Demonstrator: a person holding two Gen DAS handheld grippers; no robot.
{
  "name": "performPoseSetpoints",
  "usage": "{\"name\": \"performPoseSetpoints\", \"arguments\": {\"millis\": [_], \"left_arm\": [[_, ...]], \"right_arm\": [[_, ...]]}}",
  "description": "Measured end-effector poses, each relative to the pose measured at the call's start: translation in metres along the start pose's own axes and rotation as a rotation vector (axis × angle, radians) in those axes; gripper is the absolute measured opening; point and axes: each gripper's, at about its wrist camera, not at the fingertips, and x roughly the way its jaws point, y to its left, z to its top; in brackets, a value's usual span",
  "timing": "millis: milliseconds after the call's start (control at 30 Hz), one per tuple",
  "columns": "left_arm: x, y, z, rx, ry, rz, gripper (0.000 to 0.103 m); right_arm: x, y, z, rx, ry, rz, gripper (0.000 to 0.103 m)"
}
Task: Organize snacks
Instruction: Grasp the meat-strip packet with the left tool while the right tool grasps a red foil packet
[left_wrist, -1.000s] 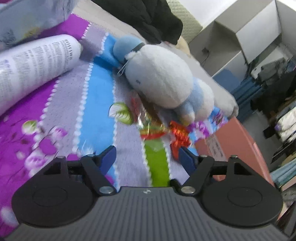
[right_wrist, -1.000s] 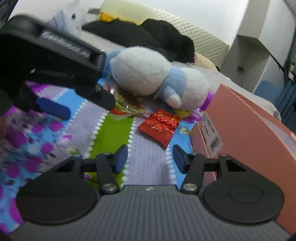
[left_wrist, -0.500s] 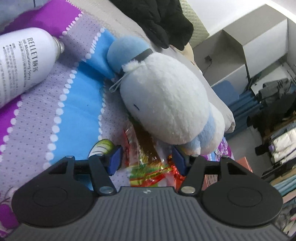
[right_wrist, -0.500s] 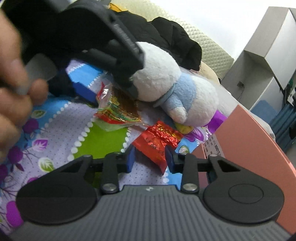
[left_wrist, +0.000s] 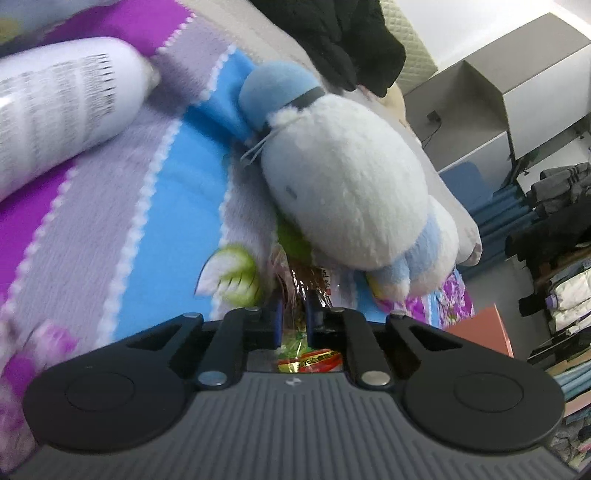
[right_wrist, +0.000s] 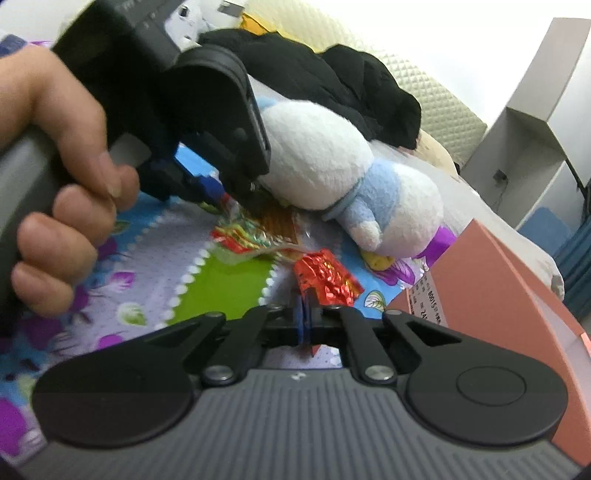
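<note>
In the left wrist view, the plush (left_wrist: 347, 184) blocks the way at 12 to 1 o'clock, lying right over the snack bag (left_wrist: 303, 288). The bottle (left_wrist: 62, 107) bars 10 o'clock. Bare bed cover (left_wrist: 155, 206) lies open between them at 11. In the right wrist view, the box (right_wrist: 491, 280) walls off 3 o'clock and the left gripper (right_wrist: 218, 192) crowds 11; green cover at 10 is free.
</note>
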Motion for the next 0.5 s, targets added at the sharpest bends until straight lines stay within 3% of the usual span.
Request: {"name": "performPoseSetpoints", "arguments": {"millis": [500], "left_arm": [[-0.136,0.006,-0.082,-0.017,0.026,0.058,0.012]], "right_arm": [[-0.112,0.016,-0.034,-0.066,-0.051,0.132,0.002]]}}
